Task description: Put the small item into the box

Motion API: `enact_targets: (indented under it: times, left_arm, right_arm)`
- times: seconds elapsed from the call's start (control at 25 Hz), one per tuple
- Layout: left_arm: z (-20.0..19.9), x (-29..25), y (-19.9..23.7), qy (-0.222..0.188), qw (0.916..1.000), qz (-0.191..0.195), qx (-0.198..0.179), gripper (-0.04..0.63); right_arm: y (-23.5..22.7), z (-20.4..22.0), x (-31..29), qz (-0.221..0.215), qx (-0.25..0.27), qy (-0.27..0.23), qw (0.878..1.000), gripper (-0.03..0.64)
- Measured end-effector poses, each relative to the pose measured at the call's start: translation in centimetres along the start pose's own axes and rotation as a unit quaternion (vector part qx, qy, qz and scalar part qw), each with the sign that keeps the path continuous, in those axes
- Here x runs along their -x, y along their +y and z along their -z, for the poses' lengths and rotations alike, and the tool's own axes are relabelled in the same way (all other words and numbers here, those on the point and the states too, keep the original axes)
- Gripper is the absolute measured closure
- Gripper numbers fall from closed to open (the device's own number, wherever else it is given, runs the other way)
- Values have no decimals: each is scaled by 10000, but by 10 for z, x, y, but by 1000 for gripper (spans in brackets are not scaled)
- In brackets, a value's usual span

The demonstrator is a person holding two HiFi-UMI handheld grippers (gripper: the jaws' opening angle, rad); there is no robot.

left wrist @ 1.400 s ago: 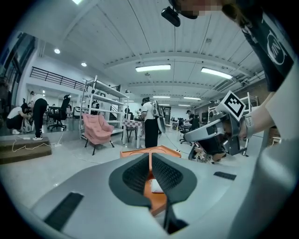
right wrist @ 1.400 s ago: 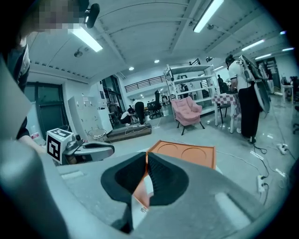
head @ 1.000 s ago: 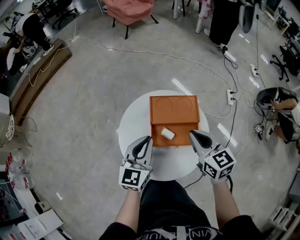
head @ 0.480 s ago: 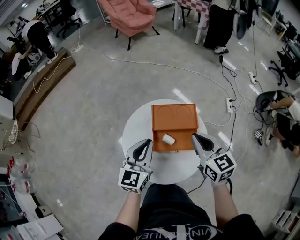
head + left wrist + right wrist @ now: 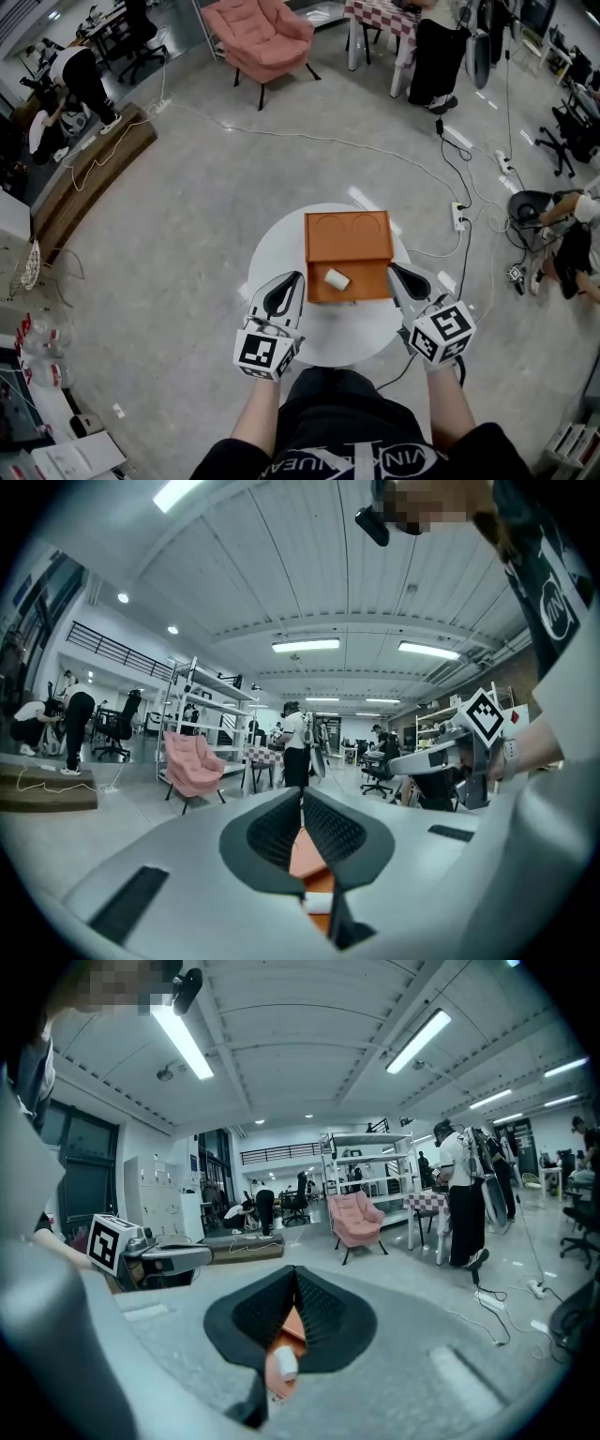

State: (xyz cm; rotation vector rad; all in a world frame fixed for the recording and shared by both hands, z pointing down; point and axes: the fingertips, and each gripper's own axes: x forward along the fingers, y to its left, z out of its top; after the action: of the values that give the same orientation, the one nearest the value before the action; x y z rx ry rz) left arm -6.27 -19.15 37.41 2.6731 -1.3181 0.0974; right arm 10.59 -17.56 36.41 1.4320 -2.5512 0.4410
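Head view, progress: the item (image 5: 337,278) is lying inside the near half of the open orange box (image 5: 348,234), which is sitting on the round white desk (image 5: 281,246). Judging from that, the placing is looking finished. At most, drawing the grippers away may be remaining.
Head view, grippers: the left gripper (image 5: 292,281) is hovering just beside the box's near left corner. The right gripper (image 5: 398,275) is hovering at the near right corner. Neither is touching the item, which is lying between them. Whether the right one is brushing the box edge cannot be told here.
Left gripper view, fingers: the fingers (image 5: 272,832) are meeting at their tips, fully closed, and are gripping nothing.
Left gripper view, seen past them: a strip of the box (image 5: 305,855) and the pale item (image 5: 317,902) are showing through the gap lower down. Both are lying beyond the gripper, not in it.
Right gripper view, fingers: the fingers (image 5: 262,1316) are pressing together at the tips, closed on nothing.
Right gripper view, seen past them: the item (image 5: 284,1365) is resting on the orange box (image 5: 292,1326) beyond the fingers, apart from them. The left gripper (image 5: 159,1255) is showing at the left.
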Motion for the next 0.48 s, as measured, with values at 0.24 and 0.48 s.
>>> enact_targets:
  times: [0.24, 0.48]
  left_arm:
    - [-12, 4, 0, -141, 9999, -20, -37, 577]
    - [-26, 10, -2, -268, 9996, -24, -62, 577]
  right_arm:
    - [5, -8, 5, -21, 44, -138, 9999, 611]
    - [12, -19, 11, -22, 116, -249, 9996, 611]
